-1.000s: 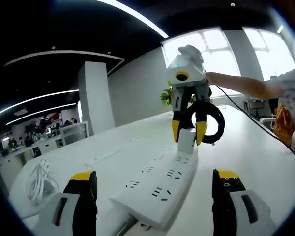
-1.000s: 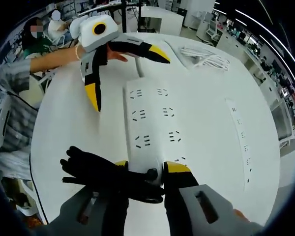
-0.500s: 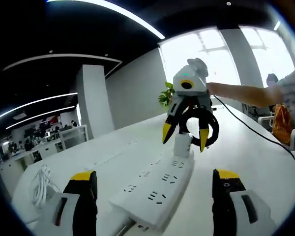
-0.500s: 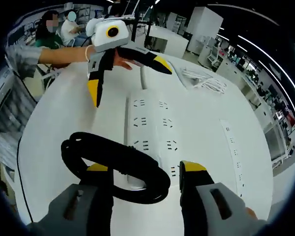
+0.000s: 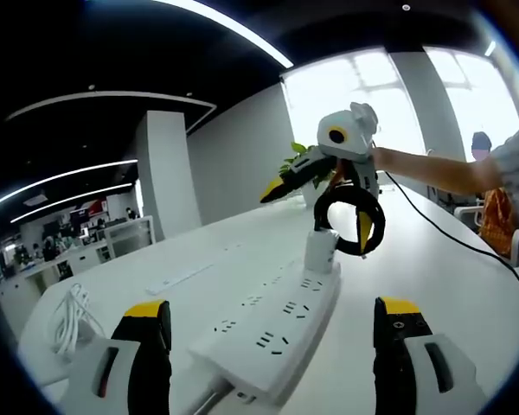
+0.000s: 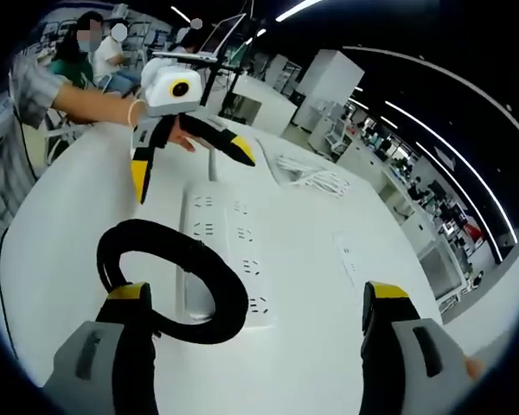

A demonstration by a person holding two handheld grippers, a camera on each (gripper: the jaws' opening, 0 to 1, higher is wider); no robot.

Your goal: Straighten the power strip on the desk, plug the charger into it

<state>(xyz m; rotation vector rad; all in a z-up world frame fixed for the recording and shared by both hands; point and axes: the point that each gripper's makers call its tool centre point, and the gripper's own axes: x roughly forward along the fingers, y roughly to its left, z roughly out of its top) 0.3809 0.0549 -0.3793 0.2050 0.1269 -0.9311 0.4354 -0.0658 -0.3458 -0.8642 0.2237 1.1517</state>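
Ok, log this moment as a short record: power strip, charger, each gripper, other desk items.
power strip: white, flat on the white desk
charger: white, upright in the strip's far end
charger cable: black, coiled in a loop
right gripper: open, above the charger, not touching it
left gripper: open, over the strip's near end
other: white cable bundle; second white strip

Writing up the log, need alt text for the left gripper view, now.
A white block charger with a coiled black cable stands plugged into the far end of a long white power strip on a white desk. The right tool hangs open above it; the left tool, open, frames the strip's near end.
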